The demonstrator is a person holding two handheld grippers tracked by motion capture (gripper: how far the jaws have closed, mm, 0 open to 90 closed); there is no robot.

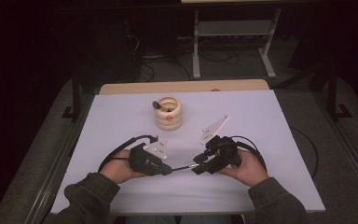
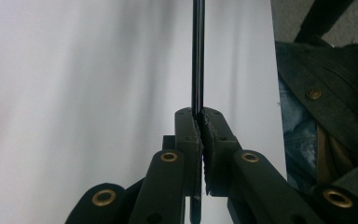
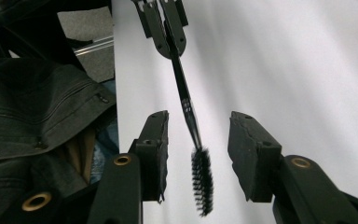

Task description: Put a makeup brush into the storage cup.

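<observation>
White covering spreads over the surface (image 1: 121, 121) I work on, a ringed cream holder (image 1: 168, 113) near its far middle. My left gripper (image 2: 200, 122) is clenched on a thin black brush (image 3: 202, 179), whose bristled tip hangs between the spread, released fingers (image 3: 156, 140) of my right gripper (image 3: 200, 154).

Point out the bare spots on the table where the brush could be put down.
Bare white table lies right of the ring-stack holder, out to the right edge, and likewise left of it. The strip behind it is free too. Crowded: the near middle, where the left claw clamps the thin brush and the open right claw flanks its bristles.
</observation>
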